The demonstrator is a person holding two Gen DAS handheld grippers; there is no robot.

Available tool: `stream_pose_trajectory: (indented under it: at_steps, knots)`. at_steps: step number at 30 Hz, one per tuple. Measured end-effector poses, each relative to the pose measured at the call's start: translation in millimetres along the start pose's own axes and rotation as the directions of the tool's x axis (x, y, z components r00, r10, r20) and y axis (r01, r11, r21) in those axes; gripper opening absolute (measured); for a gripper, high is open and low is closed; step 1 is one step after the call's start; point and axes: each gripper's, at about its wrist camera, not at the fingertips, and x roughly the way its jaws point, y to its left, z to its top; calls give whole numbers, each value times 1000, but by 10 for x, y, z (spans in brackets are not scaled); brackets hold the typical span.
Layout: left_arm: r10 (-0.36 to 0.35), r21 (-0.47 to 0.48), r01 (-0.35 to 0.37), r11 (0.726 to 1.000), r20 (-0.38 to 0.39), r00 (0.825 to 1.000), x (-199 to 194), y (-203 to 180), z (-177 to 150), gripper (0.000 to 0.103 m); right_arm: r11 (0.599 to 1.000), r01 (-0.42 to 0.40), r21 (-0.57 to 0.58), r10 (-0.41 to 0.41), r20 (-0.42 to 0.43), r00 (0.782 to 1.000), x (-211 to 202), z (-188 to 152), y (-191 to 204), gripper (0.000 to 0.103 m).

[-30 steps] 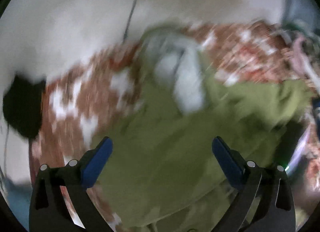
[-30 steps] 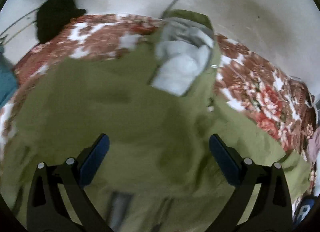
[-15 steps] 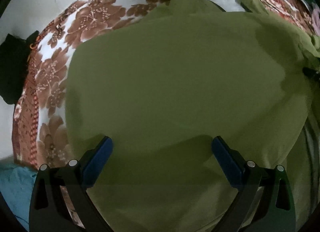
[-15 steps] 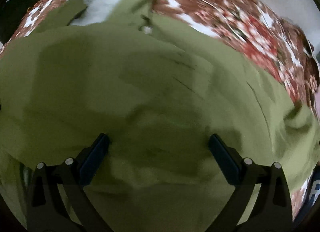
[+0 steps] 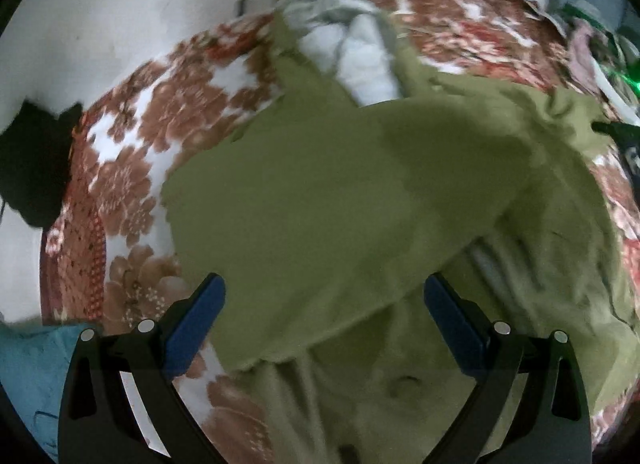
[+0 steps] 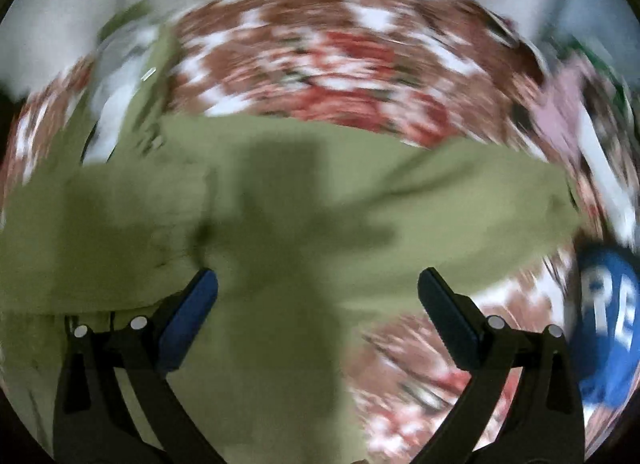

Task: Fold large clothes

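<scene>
A large olive-green jacket (image 5: pixel 340 183) with a pale grey lining (image 5: pixel 360 59) lies spread on a floral bedspread (image 5: pixel 132 167). One olive flap is folded across its body. My left gripper (image 5: pixel 324 304) hovers open above the jacket's near hem, nothing between its blue pads. In the blurred right wrist view the same jacket (image 6: pixel 280 199) stretches across the bedspread (image 6: pixel 340 63), a sleeve reaching right. My right gripper (image 6: pixel 318 296) is open over the olive cloth, holding nothing.
A black cloth (image 5: pixel 36 167) lies at the bed's left edge against a white wall (image 5: pixel 120 3). Teal fabric (image 5: pixel 28 368) sits low left. A blue item with white letters (image 6: pixel 608 324) and a pile of pinkish clothes (image 6: pixel 560 103) lie to the right.
Both grippers have pulled back and up from the jacket, so more bedspread and wall show. The right wrist view has swung right. Both stay open.
</scene>
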Motion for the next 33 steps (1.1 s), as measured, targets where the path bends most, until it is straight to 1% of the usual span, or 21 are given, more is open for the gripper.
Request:
stream_pose_trajectory:
  at_steps: [1, 2, 3, 5, 6, 7, 8, 9, 10, 11, 12, 13, 14, 15, 17, 20, 23, 26, 28, 30, 33]
  knots:
    - [0, 13, 0, 1000, -1, 1000, -24, -119, 25, 98, 999, -5, 40, 5, -3, 1000, -1, 37, -161, 99]
    - [2, 20, -2, 1000, 1, 1000, -28, -265, 62, 98, 995, -12, 99, 12, 0, 1000, 6, 47, -431, 99]
    - [7, 17, -7, 1000, -2, 1000, -5, -379, 91, 98, 992, -13, 129, 12, 5, 1000, 23, 52, -603, 99]
    - [24, -6, -24, 1000, -39, 999, 79, -635, 162, 98, 984, 4, 181, -3, -6, 1000, 100, 26, -1004, 99]
    - [23, -30, -25, 999, -52, 998, 110, -794, 221, 98, 974, 24, 225, -17, -29, 999, 181, 28, -1281, 99]
    - [14, -56, -17, 998, -48, 999, 114, -962, 290, 98, 964, 31, 265, -22, -37, 999, 225, 16, -1516, 99]
    - [6, -76, -9, 997, -37, 999, 110, -1119, 356, 98, 949, 37, 314, -24, -43, 999, 295, 26, -1831, 99]
    - [2, -89, -5, 996, -27, 1000, 106, -1249, 397, 98, 938, 49, 343, -33, -52, 998, 346, 33, -2028, 99]
    - [3, -102, -4, 995, -18, 1000, 111, -1413, 443, 98, 919, 79, 386, -57, -69, 996, 414, 47, -2314, 99]
    - [2, -122, -3, 993, -8, 1000, 128, -1617, 509, 98, 906, 100, 412, -76, -75, 994, 450, 62, -2504, 99]
    - [-6, -149, 6, 989, 2, 1000, 151, -1810, 572, 98, 890, 121, 440, -96, -77, 992, 509, 101, -2780, 99]
    - [-16, -169, 17, 985, 8, 1000, 174, -1943, 613, 98, 882, 135, 452, -111, -80, 991, 559, 141, -2961, 99]
    - [-43, -197, 44, 979, 13, 999, 218, -2177, 692, 98, 877, 153, 456, -127, -87, 988, 614, 195, -3134, 99]
    - [-59, -204, 60, 977, 14, 998, 246, -2305, 738, 98, 872, 175, 458, -151, -89, 984, 664, 258, -3321, 99]
    - [-87, -199, 89, 976, 19, 996, 304, -2648, 883, 98, 858, 200, 473, -179, -90, 980, 759, 337, -3617, 98]
    - [-110, -159, 113, 981, 25, 994, 359, -3035, 1076, 98, 813, 224, 538, -178, -137, 974, 1022, 432, -4088, 99]
    - [-118, -118, 121, 986, 33, 992, 368, -3284, 1248, 98, 796, 208, 568, -148, -150, 977, 1230, 538, -4322, 98]
    - [-127, -99, 130, 986, 38, 991, 347, -3409, 1341, 98, 781, 192, 595, -125, -152, 980, 1337, 606, -4479, 99]
    - [-127, -87, 130, 988, 42, 991, 332, -3474, 1368, 98, 776, 184, 603, -104, -165, 981, 1445, 629, -4526, 99]
    - [-129, -73, 131, 989, 39, 991, 335, -3529, 1373, 98, 770, 199, 606, -106, -187, 977, 1513, 626, -4541, 99]
    - [-119, -47, 120, 992, 24, 993, 399, -3582, 1361, 98, 752, 201, 627, -99, -194, 976, 1567, 608, -4583, 99]
